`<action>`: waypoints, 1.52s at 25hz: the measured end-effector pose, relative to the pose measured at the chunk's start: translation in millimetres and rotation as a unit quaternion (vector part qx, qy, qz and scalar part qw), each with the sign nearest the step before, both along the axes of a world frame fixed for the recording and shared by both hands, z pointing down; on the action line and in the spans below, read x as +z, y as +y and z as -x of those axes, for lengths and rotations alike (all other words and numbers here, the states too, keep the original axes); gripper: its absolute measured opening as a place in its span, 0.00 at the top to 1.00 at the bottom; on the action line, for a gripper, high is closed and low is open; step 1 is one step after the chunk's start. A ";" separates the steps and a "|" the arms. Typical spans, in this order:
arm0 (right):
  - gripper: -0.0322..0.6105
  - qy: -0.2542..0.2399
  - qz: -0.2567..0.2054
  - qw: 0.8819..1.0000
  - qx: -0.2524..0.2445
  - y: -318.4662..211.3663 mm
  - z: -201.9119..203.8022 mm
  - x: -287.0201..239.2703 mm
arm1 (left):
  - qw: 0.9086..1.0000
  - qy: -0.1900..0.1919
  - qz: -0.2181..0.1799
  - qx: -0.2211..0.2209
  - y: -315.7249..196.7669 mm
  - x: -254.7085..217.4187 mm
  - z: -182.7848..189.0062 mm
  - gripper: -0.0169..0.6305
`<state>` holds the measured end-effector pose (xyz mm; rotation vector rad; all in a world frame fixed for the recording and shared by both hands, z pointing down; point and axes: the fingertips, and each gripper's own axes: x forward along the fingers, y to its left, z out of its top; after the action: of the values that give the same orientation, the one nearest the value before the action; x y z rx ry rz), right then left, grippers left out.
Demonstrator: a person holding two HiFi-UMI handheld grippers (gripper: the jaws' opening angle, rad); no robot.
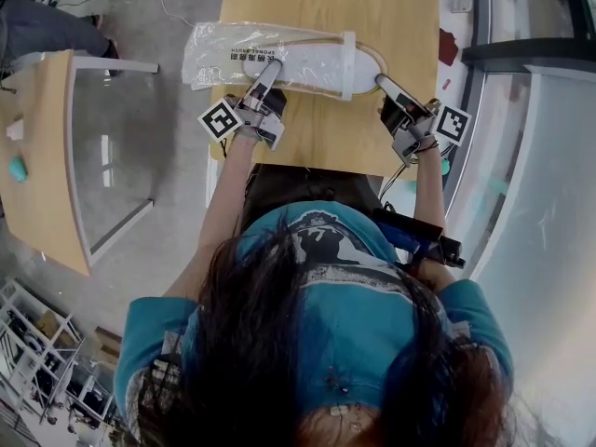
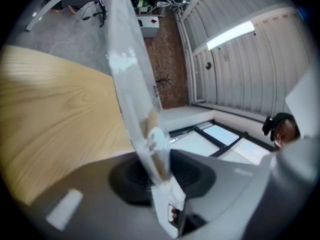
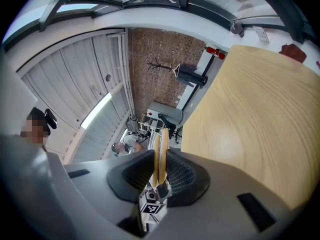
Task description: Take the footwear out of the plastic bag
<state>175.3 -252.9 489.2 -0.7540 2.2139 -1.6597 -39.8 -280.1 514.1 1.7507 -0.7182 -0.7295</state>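
A clear plastic bag (image 1: 223, 54) lies across the wooden table (image 1: 326, 7), holding flat white slippers with tan soles (image 1: 317, 63). The slippers' right end sticks out of the bag's mouth. My left gripper (image 1: 268, 71) is shut on the bag's near edge. In the left gripper view the film (image 2: 127, 84) rises upright from between the pads of that gripper (image 2: 157, 169), with a bit of tan sole inside it. My right gripper (image 1: 382, 82) is shut on the slippers' exposed end. The right gripper view shows two thin tan soles (image 3: 160, 149) pinched in its jaws (image 3: 159, 176).
A second wooden table (image 1: 37, 156) with a small teal item (image 1: 17, 168) stands to the left, past a glass panel (image 1: 116, 147). A dark red object (image 1: 448, 47) lies on the floor off the main table's right edge. Bare wood lies behind the bag.
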 end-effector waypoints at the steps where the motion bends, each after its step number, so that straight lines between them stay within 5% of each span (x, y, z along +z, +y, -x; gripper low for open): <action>1: 0.83 0.002 -0.001 1.000 0.002 3.0 -6.2 -0.2 | 1.000 -0.007 -0.005 0.009 1.3 -0.7 -3.8 0.82; 8: 0.83 0.019 -0.007 0.999 0.034 7.9 -40.5 -2.2 | 1.000 -0.029 0.007 -0.001 -7.5 6.6 -7.8 0.82; 13: 0.83 0.038 0.004 0.997 0.069 5.2 -60.7 -0.3 | 0.992 -0.102 0.043 -0.063 -18.3 27.9 33.4 0.97; 20: 0.84 0.065 0.002 0.992 0.104 1.1 -90.8 -4.0 | 0.977 -0.189 0.052 -0.081 -30.2 39.8 55.5 0.98; 29: 0.85 0.085 -0.013 0.984 0.158 -3.4 -122.7 -19.1 | 0.971 -0.182 0.091 -0.129 -36.0 61.4 79.3 0.98; 38: 0.85 0.021 -0.065 0.978 0.199 -16.4 -128.0 -75.2 | 0.970 -0.189 0.129 -0.081 -31.5 95.5 35.7 0.98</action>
<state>303.3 -269.2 414.1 -1.1160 2.0053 -1.3027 -75.5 -311.6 609.6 1.6161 -1.1732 -0.3869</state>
